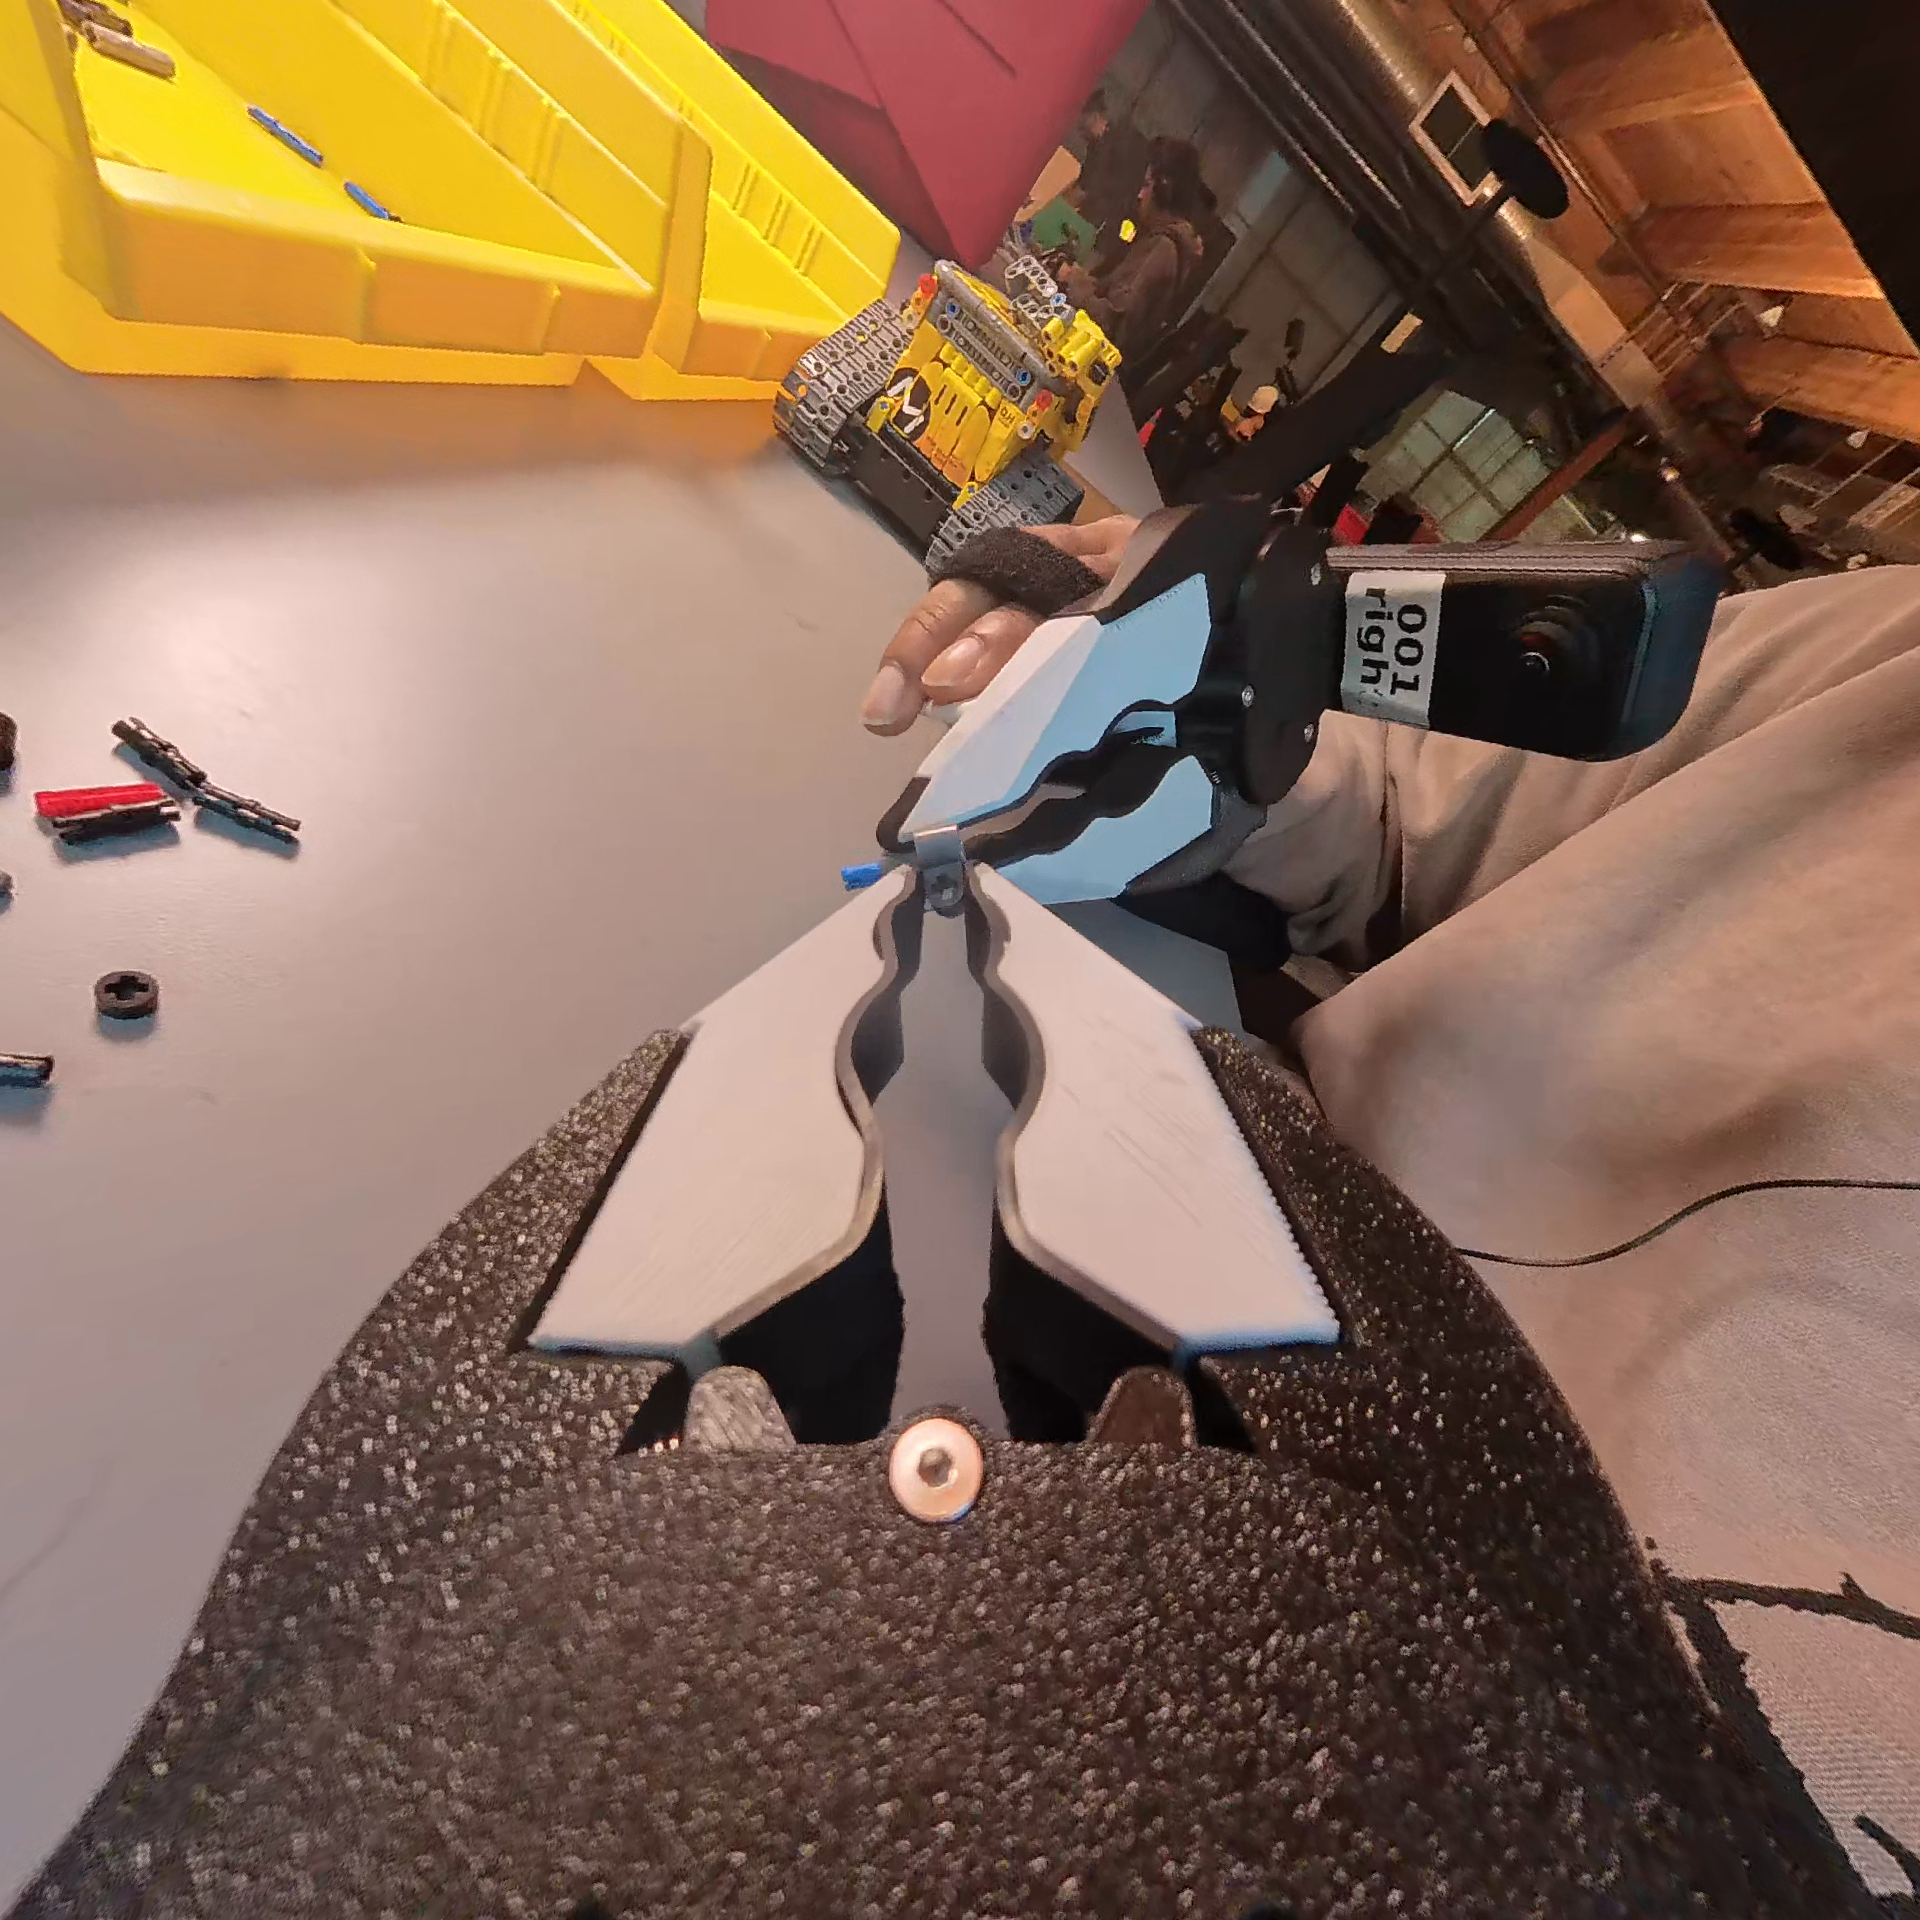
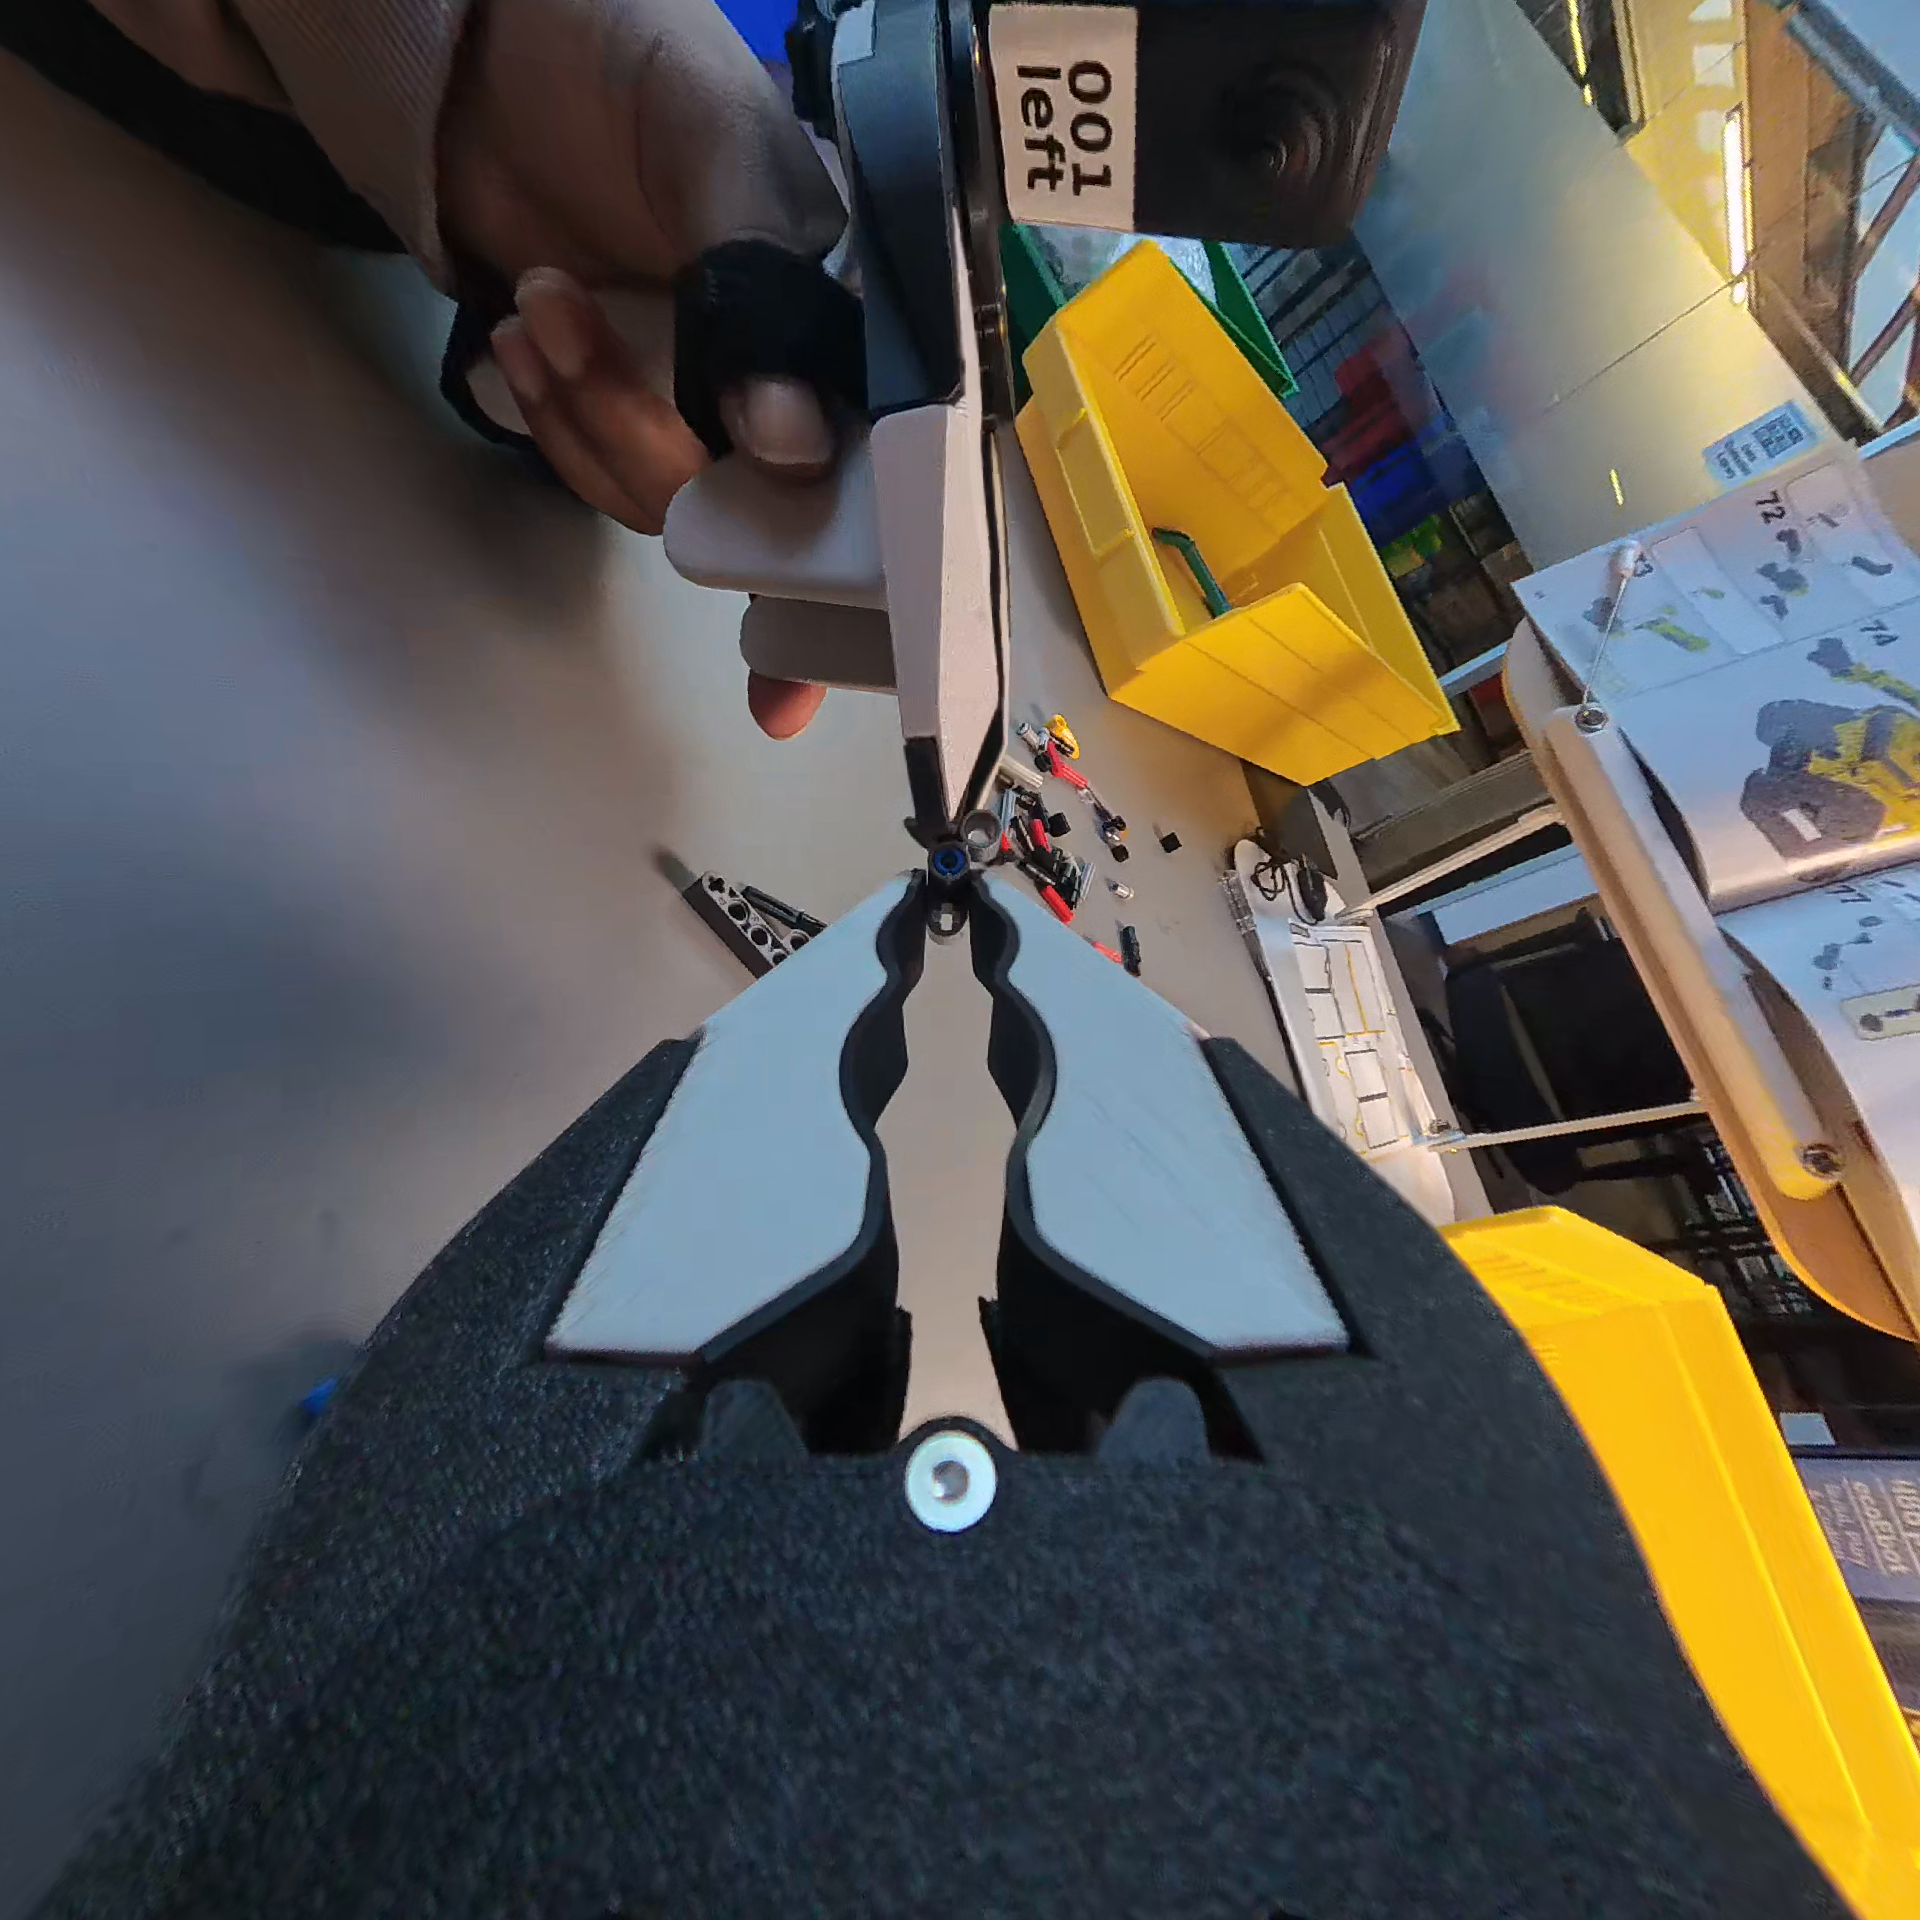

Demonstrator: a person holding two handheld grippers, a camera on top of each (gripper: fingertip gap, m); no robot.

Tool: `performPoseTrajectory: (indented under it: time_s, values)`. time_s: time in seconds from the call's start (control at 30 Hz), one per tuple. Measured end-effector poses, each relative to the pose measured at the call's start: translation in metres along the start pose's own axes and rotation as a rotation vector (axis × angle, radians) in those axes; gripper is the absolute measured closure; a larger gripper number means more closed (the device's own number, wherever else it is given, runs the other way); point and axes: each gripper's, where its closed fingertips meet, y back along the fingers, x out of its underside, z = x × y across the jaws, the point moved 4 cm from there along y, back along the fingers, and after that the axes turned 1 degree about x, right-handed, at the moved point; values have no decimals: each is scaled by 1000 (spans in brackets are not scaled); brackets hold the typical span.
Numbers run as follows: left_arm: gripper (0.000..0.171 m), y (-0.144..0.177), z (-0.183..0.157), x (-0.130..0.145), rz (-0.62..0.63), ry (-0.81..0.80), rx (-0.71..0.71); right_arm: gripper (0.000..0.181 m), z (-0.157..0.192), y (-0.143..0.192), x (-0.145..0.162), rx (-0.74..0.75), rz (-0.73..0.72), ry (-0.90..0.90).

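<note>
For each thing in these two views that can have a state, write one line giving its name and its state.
left gripper: shut on a small grey connector piece.
right gripper: shut on the same piece, tip to tip with the left.
blue pin: sticking out sideways at the fingertips.
yellow tracked model: upright on the table.
instruction booklet: open on its stand.

Two grey-fingered handheld grippers (image 1: 943,891) (image 2: 943,896), two yellow plastic storage bins (image 2: 1236,540) (image 2: 1704,1558), one yellow brick-built tracked bulldozer model (image 1: 956,405), one open instruction booklet (image 2: 1787,665)

Yellow bins (image 1: 416,260), tracked yellow toy vehicle (image 1: 951,400), open instruction booklet (image 2: 1766,665), grey table (image 1: 468,623).
</note>
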Motion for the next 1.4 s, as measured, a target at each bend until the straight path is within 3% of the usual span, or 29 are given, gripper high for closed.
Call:
performPoseTrajectory:
  time_s: [0.17, 0.33, 0.7, 1.17, 1.4]
  values:
    - [165, 3, -8, -5, -41, 47, 98, 175, -5, 4, -8, 1, -80, -92]
    - [166, 4, -7, -2, -38, 56, 121, 177, -3, 2, -10, -11, -31, -81]
    - [166, -5, -3, 5, 54, -40, 28, 177, 4, -4, 3, -108, 38, -180]
    - [168, -14, -3, -7, 88, -149, 19, 176, -6, -1, 11, -209, -17, -375]
    - [168, -13, -3, -4, 98, -171, 14, 176, -5, -3, 10, -211, -10, -366]
